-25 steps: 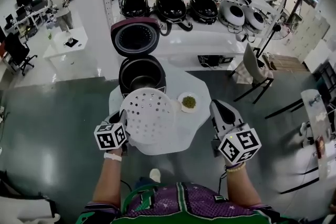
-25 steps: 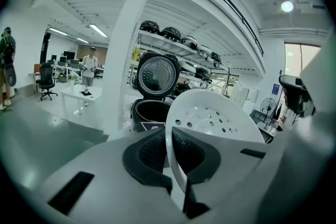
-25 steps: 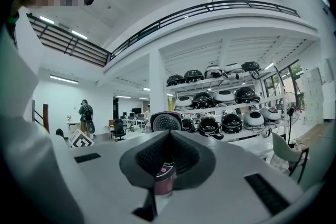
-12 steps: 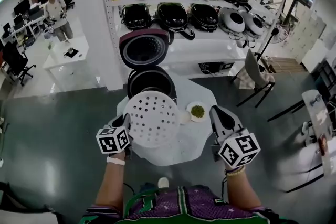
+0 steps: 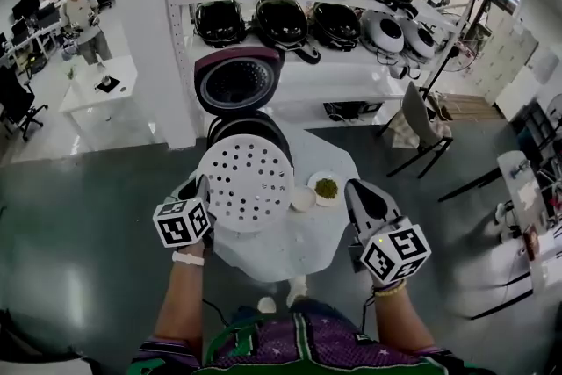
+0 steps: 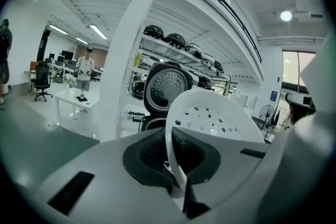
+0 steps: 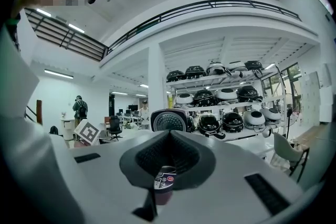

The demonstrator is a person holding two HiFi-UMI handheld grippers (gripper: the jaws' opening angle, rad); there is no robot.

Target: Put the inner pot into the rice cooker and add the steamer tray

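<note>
Your left gripper [image 5: 198,196] is clamped on the rim of the steamer tray [image 5: 246,182]. The left gripper view shows the thin white edge pinched between the closed jaws, with the perforated disc rising up and to the right of them. The tray is off the table [image 5: 299,246] and tilted, so its holed face is turned toward you.

From the head view the tray sits in front of the rice cooker [image 5: 241,120] and covers most of its mouth. Only a dark arc of the body shows above the tray's top edge, so you cannot tell from here whether the inner pot is seated. The cooker's lid [image 5: 237,82] stands open behind it, ribbed inside facing you.

Your right gripper [image 5: 362,196] hangs off to the right of the table, well apart from the tray. Its jaws are pressed together with nothing gripped. In the right gripper view only the cooker's front panel shows through the notch beyond them.

On the table, just right of the tray, are a small white bowl [image 5: 302,198] and a dish [image 5: 337,180] with something green in it — neither touches the tray. Shelves [image 5: 342,70] of more cookers fill the background, and a person [image 5: 79,9] stands far off at the upper left.
</note>
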